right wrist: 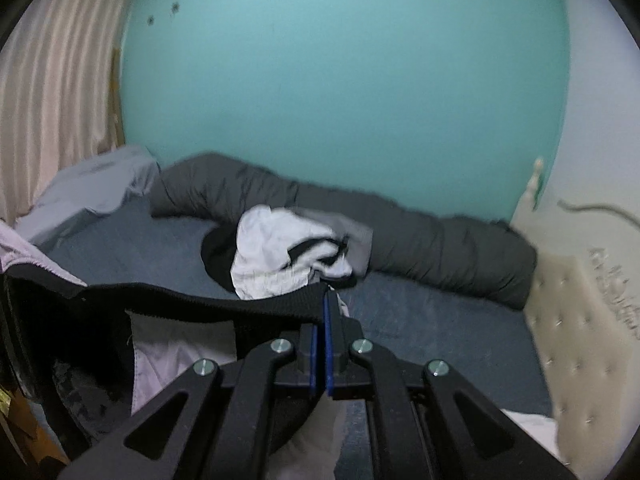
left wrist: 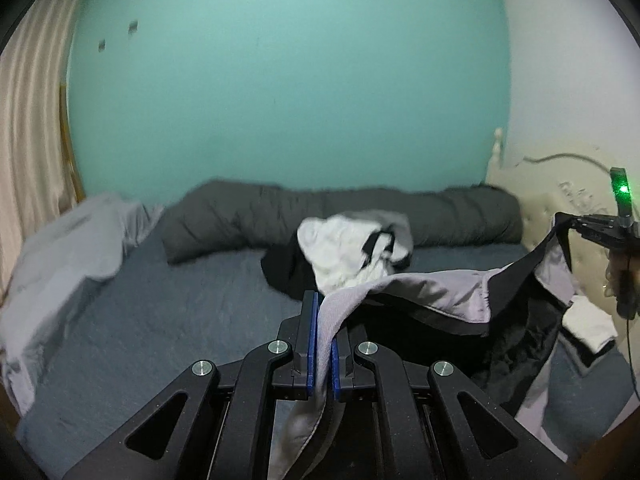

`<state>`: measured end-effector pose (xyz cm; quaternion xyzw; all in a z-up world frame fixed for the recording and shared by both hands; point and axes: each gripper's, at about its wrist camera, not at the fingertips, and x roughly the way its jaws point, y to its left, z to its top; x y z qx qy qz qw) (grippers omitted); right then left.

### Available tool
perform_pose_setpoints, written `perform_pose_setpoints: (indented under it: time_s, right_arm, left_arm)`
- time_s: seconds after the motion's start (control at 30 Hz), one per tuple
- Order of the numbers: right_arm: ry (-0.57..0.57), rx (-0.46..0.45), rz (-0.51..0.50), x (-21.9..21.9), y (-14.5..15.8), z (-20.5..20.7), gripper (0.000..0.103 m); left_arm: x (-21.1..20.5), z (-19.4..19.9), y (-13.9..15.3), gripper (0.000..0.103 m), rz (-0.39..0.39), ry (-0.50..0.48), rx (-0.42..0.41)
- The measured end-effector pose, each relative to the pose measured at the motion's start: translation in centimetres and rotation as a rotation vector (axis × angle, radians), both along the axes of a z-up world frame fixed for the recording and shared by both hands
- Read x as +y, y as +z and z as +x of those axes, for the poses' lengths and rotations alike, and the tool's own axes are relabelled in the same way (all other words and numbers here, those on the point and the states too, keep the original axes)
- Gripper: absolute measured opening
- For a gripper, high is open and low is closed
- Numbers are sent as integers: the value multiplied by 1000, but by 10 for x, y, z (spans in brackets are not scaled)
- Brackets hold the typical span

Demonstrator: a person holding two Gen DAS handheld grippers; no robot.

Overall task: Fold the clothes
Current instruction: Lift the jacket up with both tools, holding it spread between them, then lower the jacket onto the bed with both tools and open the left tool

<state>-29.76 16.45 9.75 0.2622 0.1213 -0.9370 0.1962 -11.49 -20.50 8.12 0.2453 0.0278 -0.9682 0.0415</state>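
Note:
A black and pale lilac garment (left wrist: 440, 292) hangs stretched between my two grippers above the blue bed (left wrist: 160, 320). In the left wrist view my left gripper (left wrist: 323, 304) is shut on a lilac edge of it, and the cloth trails down between the blue pads. At the far right of that view my right gripper (left wrist: 576, 226) holds the garment's other end up. In the right wrist view the right gripper (right wrist: 325, 300) is shut on the garment's black waistband (right wrist: 224, 300), which runs off to the left. The garment's lower part sags towards the bed.
A heap of white, grey and black clothes (left wrist: 352, 252) lies mid-bed, just beyond the held garment. A rolled dark grey duvet (left wrist: 400, 212) lines the teal wall. A crumpled pale sheet (left wrist: 68, 256) lies at left, a cream tufted headboard (right wrist: 580, 320) at right, and a curtain (left wrist: 28, 120) at far left.

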Motion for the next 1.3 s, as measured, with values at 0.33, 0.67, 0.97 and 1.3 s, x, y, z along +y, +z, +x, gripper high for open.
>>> perform_pose_setpoints:
  time_s: [0.33,0.67,0.97,1.3]
  right_arm:
    - [-69,-140,3,-44,-144,-148,2]
    - [-170,-306,19,-38,-284,-218,4]
    - [-245,-400,-183,22,-326,-174,51]
    - [-237,-479,-407,89,-330,-29,59]
  left_arm:
    - [-5,-114,-119,5,49,13,-162]
    - [0,-181,-241,5,89,5,-308]
    - [26,-190,-326,5,176,-25,-408]
    - [65,-180,-354,6,168,-81,-488]
